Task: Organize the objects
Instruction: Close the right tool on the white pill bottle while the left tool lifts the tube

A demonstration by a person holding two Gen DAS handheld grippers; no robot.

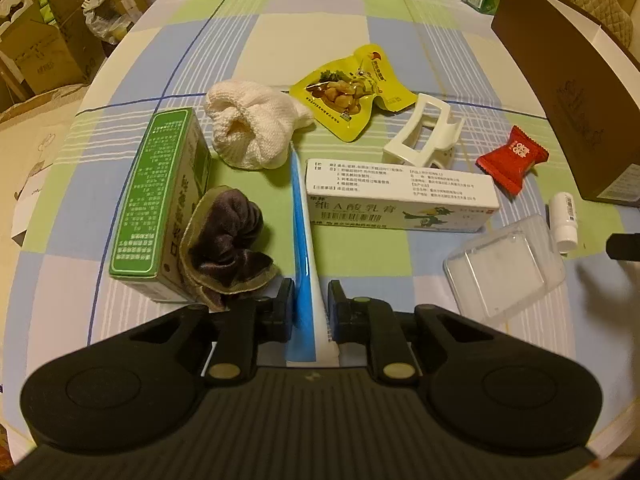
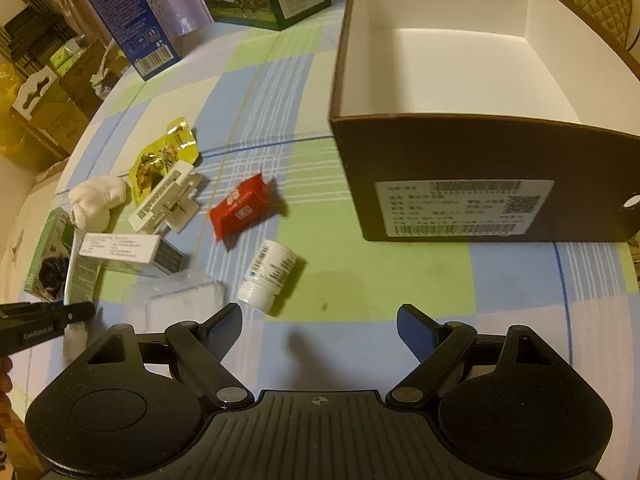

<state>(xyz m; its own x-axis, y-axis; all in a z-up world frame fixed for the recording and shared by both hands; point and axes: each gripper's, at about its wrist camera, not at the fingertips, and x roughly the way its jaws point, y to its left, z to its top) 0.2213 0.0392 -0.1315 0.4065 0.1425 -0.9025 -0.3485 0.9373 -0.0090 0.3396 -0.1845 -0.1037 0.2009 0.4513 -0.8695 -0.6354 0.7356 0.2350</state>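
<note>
Your left gripper has its fingers closed narrow on a blue-and-white tube, held by its crimped end, with the long axis running straight ahead of you and the far end reaching the white knitted cloth. Crowding it on the left are a dark velvet scrunchie and, against that, a green carton lying lengthwise; on the right a white ointment box lies crosswise, just beside the tube. Beyond them on the checked worktop sit a yellow snack pouch, a white hair claw and a red candy wrapper; a clear plastic case and a small white bottle lie nearer, to the right. Your right gripper hangs over bare cloth with its fingers spread wide and nothing between them; the bottle lies on its side just ahead and to its left. The brown box with a white interior stands open ahead and to the right, its far side cut off. The tube's print is too blurred to read.
</note>
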